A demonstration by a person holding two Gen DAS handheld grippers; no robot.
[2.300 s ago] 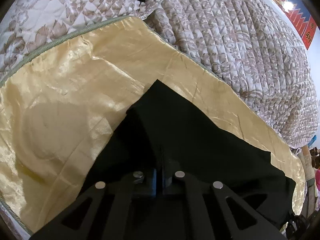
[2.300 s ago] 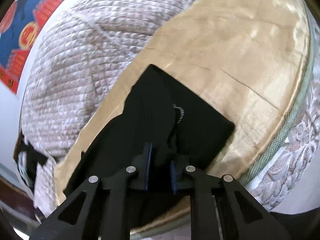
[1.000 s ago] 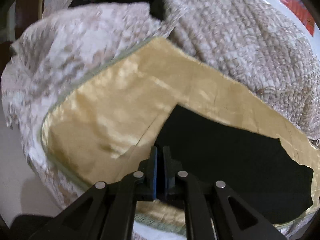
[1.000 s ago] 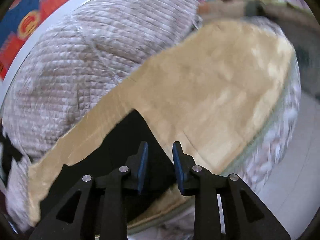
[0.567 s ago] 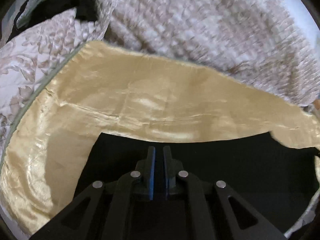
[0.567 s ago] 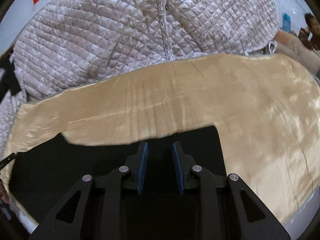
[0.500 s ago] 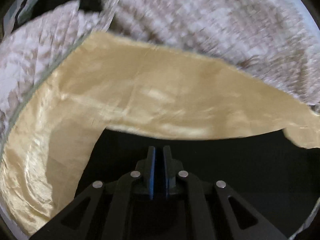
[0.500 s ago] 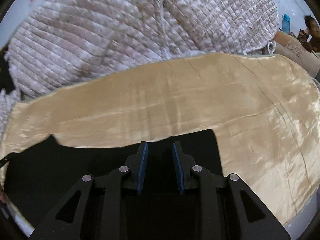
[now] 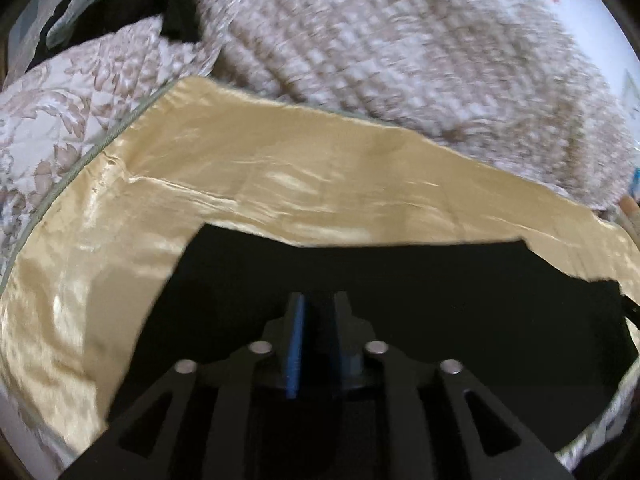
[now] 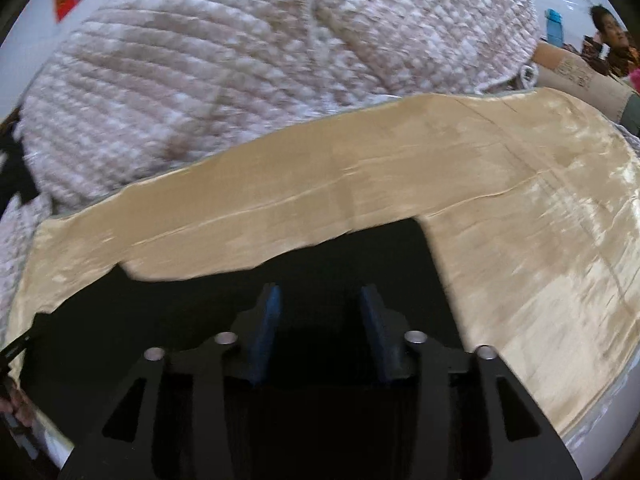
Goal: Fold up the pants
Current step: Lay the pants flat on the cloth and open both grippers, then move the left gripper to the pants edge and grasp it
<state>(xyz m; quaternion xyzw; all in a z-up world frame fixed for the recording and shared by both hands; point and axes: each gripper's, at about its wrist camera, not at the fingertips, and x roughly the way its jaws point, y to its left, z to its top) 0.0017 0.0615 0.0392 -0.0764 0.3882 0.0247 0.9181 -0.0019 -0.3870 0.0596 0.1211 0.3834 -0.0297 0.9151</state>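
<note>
The black pants [image 9: 460,280] lie flat in a long strip on a gold satin sheet [image 9: 280,184]. In the left wrist view my left gripper [image 9: 319,304] hovers over the strip's left end, its jaws a small gap apart with nothing seen between them. In the right wrist view the pants [image 10: 160,312] show their squared right end near my right gripper [image 10: 320,300], which is open and empty just above the cloth. The near edge of the pants is hidden under both grippers.
A bunched quilted beige bedspread [image 9: 400,52] rises behind the gold sheet [image 10: 520,240]. A floral quilt [image 9: 60,112] and dark clothing [image 9: 120,12] lie at the far left. A person [image 10: 608,36] and a cardboard tube [image 10: 580,76] are at the far right. The bed edge runs close below.
Both grippers have swung to face the bedspread over the pants. The right gripper's jaws have opened wider. The left gripper's jaws have parted slightly from shut.
</note>
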